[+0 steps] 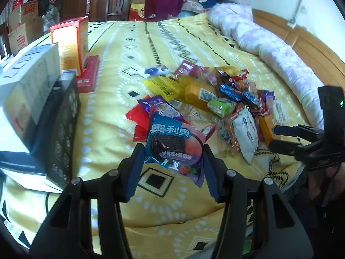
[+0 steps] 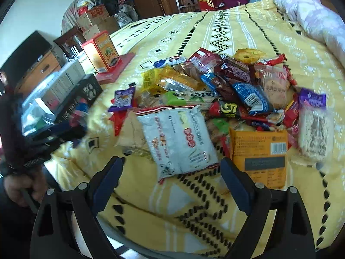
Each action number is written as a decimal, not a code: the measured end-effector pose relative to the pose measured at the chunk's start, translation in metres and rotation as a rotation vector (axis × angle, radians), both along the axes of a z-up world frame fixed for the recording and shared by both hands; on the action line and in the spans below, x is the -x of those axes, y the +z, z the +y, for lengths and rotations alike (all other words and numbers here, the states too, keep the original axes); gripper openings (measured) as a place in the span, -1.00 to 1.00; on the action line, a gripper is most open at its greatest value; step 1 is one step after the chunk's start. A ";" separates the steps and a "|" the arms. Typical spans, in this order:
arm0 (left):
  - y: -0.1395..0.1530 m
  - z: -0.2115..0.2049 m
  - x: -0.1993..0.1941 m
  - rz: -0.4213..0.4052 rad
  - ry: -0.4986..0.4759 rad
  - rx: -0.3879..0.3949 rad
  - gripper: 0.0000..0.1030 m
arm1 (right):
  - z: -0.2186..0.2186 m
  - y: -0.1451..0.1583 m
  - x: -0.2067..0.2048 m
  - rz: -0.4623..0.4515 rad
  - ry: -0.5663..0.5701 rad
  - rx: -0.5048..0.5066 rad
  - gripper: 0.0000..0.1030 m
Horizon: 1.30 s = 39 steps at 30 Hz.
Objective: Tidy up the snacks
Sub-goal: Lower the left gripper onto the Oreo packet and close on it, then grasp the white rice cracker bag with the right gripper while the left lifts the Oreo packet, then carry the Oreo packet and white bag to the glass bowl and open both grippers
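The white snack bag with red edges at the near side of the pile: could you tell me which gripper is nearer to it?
Right. The right gripper stands open just in front of the white bag; the left gripper, shut on an Oreo packet, is off to its side.

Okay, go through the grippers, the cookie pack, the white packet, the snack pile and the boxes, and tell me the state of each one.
left gripper: shut on the cookie pack.
cookie pack: gripped at both sides, sealed.
right gripper: open, nothing between its fingers.
white packet: lying flat just ahead of the right gripper, sealed.
snack pile: loose heap on the bedspread.
orange box: standing upright on a red flat box.
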<state>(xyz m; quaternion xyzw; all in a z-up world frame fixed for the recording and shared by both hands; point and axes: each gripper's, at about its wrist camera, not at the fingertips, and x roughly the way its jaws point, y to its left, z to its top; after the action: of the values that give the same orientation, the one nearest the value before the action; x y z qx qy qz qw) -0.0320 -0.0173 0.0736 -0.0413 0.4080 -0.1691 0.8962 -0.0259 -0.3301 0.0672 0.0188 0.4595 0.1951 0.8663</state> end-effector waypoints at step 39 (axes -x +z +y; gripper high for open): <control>0.124 0.098 0.007 -0.213 0.295 -0.138 0.02 | 0.101 0.134 -0.051 -0.294 0.014 -0.088 0.54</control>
<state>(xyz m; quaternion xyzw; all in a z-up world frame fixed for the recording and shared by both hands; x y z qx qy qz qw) -0.0387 0.0811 0.1977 -0.0209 0.3109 -0.0109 0.9502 0.0255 -0.2291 0.2014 0.0248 0.3187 0.2220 0.9212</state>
